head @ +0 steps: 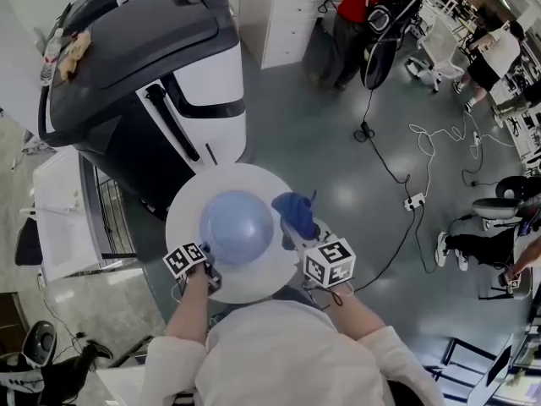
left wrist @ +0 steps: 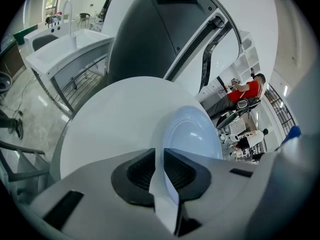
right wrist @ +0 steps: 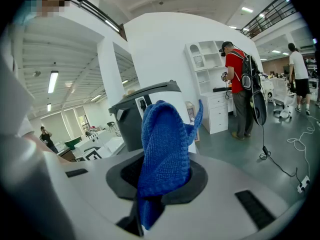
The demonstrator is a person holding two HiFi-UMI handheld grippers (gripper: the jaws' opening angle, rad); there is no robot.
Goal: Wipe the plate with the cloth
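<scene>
A pale blue plate (head: 237,227) is over the round white table (head: 190,205), just below me. My left gripper (head: 210,259) is shut on the plate's near left rim. In the left gripper view the rim (left wrist: 164,181) runs between the dark pads, and the plate's (left wrist: 192,134) face rises beyond them. My right gripper (head: 306,235) is at the plate's right side, shut on a blue knitted cloth (head: 296,212). In the right gripper view the cloth (right wrist: 165,144) stands bunched up out of the jaws and hides the plate.
A big black and white machine (head: 144,66) stands right behind the table. To the left are a white unit and wire rack (head: 76,210). Cables and a power strip (head: 414,201) lie on the grey floor at right. A person in red (head: 363,7) stands by white cabinets (head: 287,15).
</scene>
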